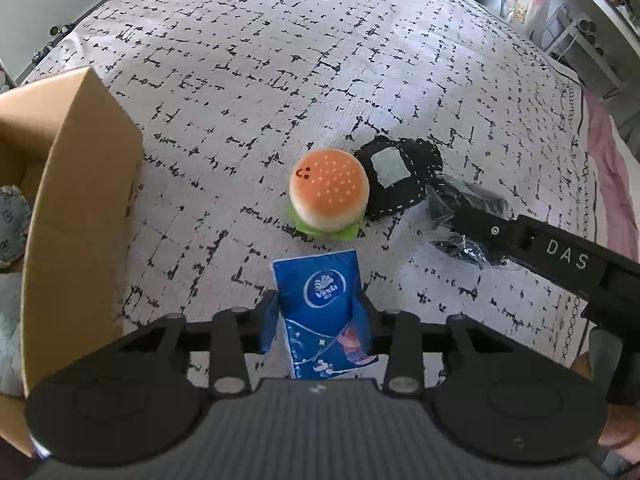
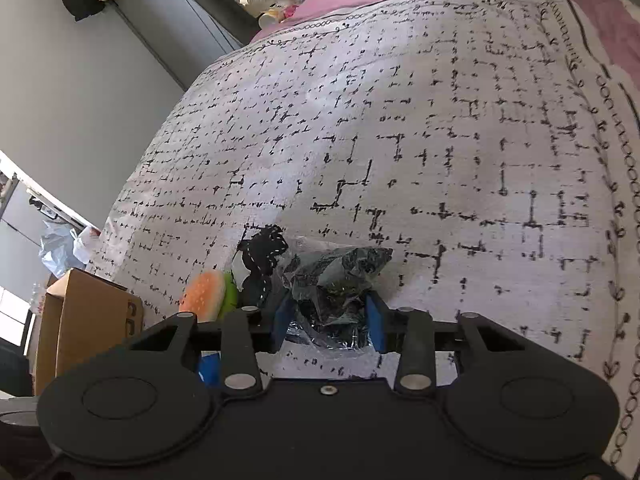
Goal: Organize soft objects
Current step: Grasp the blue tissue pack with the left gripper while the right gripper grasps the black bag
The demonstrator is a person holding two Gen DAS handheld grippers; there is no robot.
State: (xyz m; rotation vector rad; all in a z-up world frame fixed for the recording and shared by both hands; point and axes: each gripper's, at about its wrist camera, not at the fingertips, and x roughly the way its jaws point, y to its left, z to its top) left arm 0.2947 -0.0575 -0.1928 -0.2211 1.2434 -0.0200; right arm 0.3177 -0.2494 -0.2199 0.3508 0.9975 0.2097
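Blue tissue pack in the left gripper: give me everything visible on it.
The tissue pack is a small soft packet in glossy blue wrap, with a round white logo near its top and cartoon art lower down. It stands roughly upright, slightly tilted, between the left gripper's blue pads, which press its sides and dent the wrap. It sits above the bedspread, just in front of the burger toy, not touching it.

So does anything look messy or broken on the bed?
Nothing looks broken or spilled. The burger toy and the black stitched pouch lie loose on the blanket, touching each other. The black item in crinkly clear wrap looks rumpled, but that is just its wrapper.
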